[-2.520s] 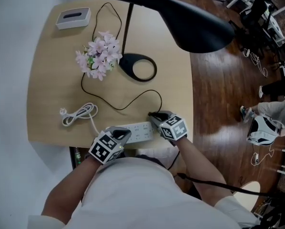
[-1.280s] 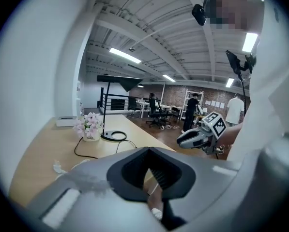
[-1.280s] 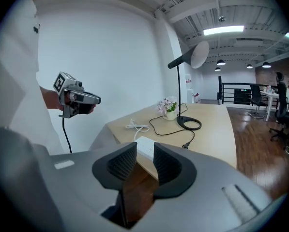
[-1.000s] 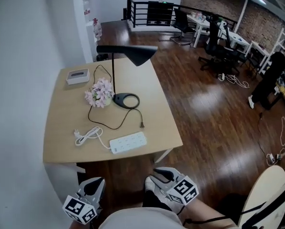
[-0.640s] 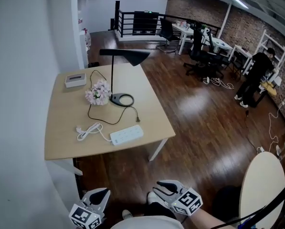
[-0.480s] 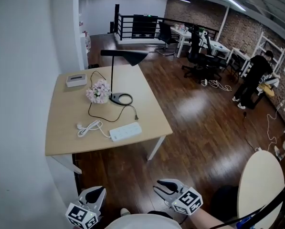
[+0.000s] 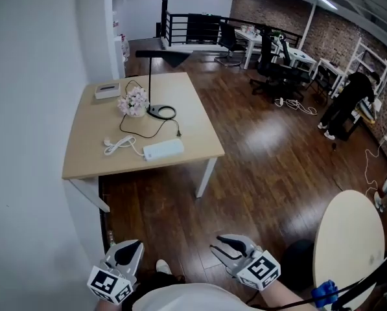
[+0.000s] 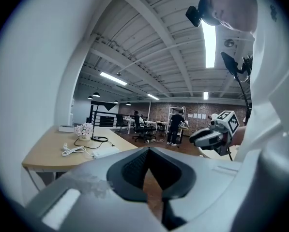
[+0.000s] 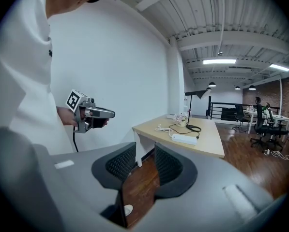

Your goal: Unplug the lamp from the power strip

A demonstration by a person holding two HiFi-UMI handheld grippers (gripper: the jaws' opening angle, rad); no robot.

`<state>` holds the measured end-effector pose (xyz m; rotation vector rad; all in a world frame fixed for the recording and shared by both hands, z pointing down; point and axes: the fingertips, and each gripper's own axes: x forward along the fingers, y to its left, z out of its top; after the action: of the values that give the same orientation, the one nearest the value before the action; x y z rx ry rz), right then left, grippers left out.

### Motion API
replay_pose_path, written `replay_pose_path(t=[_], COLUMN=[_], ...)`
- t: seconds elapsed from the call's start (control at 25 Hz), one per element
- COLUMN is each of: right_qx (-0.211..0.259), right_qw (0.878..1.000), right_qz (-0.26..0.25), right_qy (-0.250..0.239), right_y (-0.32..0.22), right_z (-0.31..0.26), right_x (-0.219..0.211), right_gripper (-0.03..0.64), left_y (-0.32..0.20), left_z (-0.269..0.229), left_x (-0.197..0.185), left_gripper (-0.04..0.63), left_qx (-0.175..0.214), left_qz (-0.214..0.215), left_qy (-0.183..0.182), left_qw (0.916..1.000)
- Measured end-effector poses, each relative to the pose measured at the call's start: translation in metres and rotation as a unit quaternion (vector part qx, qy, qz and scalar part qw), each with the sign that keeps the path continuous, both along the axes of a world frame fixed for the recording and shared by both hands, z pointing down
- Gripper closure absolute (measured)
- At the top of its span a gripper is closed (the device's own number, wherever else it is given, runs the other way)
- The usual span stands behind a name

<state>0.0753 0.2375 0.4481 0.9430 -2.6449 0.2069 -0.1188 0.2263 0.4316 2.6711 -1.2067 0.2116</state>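
Plug [image 7: 178, 133] lies free near power strip [image 7: 163, 149]; left claw [image 7: 128, 247] together, right claw [image 7: 219, 245] apart.

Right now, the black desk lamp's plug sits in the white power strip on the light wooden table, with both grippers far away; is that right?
Not quite: the head view shows the plug lying loose on the table beside the white power strip, not in it. The left gripper and right gripper are indeed far away.
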Motion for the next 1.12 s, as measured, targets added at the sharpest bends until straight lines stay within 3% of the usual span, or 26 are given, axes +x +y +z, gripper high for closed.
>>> replay_pose_path(t=[0.4,1.12], right_qx=[-0.002,0.008], right_qw=[1.000,1.000], right_qz=[-0.021,-0.020], right_qy=[-0.010,-0.023], right_y=[0.090,0.134], right_z=[-0.003,0.000], right_x=[0.025,0.049], right_gripper=[0.494,0.495], left_y=[0.100,0.142], left_z=[-0.001,-0.004], left_x=[0.033,0.079], left_gripper=[0.592,0.592], left_qx=[-0.006,-0.003], left_qz=[-0.015,0.014], left_qy=[0.000,-0.017], left_qw=[0.9999,0.9997])
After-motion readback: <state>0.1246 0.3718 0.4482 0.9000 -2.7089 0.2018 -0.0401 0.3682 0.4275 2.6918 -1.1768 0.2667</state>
